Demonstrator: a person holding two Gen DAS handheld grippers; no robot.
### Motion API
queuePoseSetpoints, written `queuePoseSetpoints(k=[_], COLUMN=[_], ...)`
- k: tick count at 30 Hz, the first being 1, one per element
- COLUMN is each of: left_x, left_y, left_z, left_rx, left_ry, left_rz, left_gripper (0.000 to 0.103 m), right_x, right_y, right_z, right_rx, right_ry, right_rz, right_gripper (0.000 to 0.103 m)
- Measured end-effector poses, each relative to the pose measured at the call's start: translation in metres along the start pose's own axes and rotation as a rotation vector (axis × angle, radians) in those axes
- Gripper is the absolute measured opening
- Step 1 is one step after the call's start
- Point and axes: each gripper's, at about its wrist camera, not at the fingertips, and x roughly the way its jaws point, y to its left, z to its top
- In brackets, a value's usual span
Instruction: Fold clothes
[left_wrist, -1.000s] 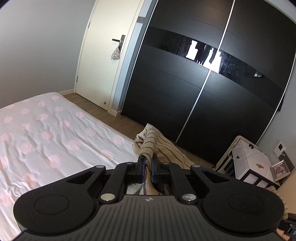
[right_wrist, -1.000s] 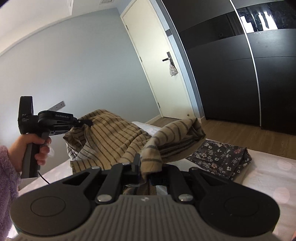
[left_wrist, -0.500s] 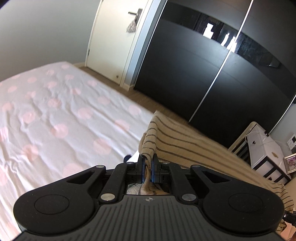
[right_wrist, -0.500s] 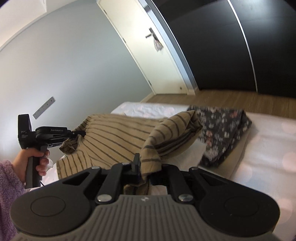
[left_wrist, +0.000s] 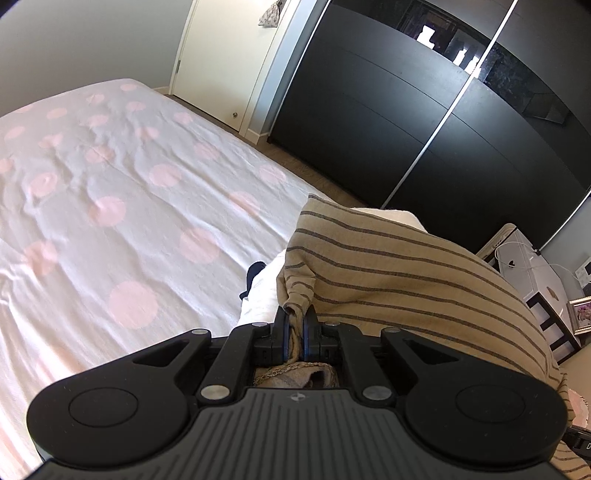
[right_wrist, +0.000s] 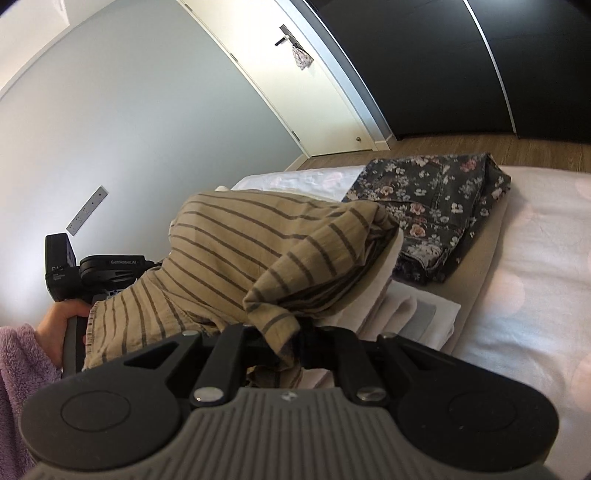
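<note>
Left wrist view: the left gripper (left_wrist: 294, 325) pinches a bunched edge of the tan striped garment (left_wrist: 406, 273), its fingers nearly together; the cloth drapes rightward over the polka-dot bed sheet (left_wrist: 129, 206).

Right wrist view: the right gripper (right_wrist: 291, 339) is clamped on another fold of the striped garment (right_wrist: 240, 240), which hangs over folded white laundry (right_wrist: 406, 314) beside a dark floral piece (right_wrist: 436, 206)
</note>
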Motion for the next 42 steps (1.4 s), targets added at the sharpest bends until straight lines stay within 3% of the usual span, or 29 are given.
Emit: queuePoseSetpoints(k=[3,7,14,17,23,26,31,38,40,42], left_x=[-0.009,-0.03,-0.062,-0.08,-0.115,-0.132,-0.156,-0.153,-0.14,-0.125], left_y=[-0.004,-0.011,-0.016,-0.015,-0.04,-0.057,-0.091,-0.144,-0.153,-0.16], left_z=[0.001,0.005,0.002,-0.003,-0.017,-0.026,-0.041,-0.05,-0.052,-0.055], left_rx=[0.012,0.041,0.084,0.073,0.1,0.114,0.159,0.231,0.241,0.254], left_ry=[-0.025,-0.065,-0.066,-0.081,-0.12,-0.136,-0.169,-0.184,-0.16,-0.131], left_rz=[0.016,0.055,0.22,0.249,0.246,0.248,0.253,0.185,0.185,0.189], left_gripper=[0.007,0.012,0.013,0.013,0.013,0.013,0.025,0.026,0.026,0.026], right_x=[-0.006,-0.021,-0.044,-0.059,-0.088,-0.098,-0.115,-0.112,-0.103,-0.09], right_y=[0.002,0.004,-0.013,-0.023,-0.03,-0.019,0.01,0.044,0.055,0.065], right_z=[0.002,0.005,-0.001,-0.004,-0.007,-0.007,-0.005,0.016,0.022,0.027], right_rx=[-0.01,-0.042,-0.048,-0.044,-0.067,-0.131,-0.283,-0.449,-0.489,-0.515], right_ry=[-0.009,-0.037,-0.025,-0.034,-0.065,-0.096,-0.182,-0.235,-0.226,-0.2], right_rz=[-0.002,-0.028,-0.096,-0.135,-0.176,-0.177,-0.171,-0.13,-0.119,-0.098], right_gripper=[0.012,0.024,0.029,0.029,0.029,0.037,0.043,0.041,0.027,0.021])
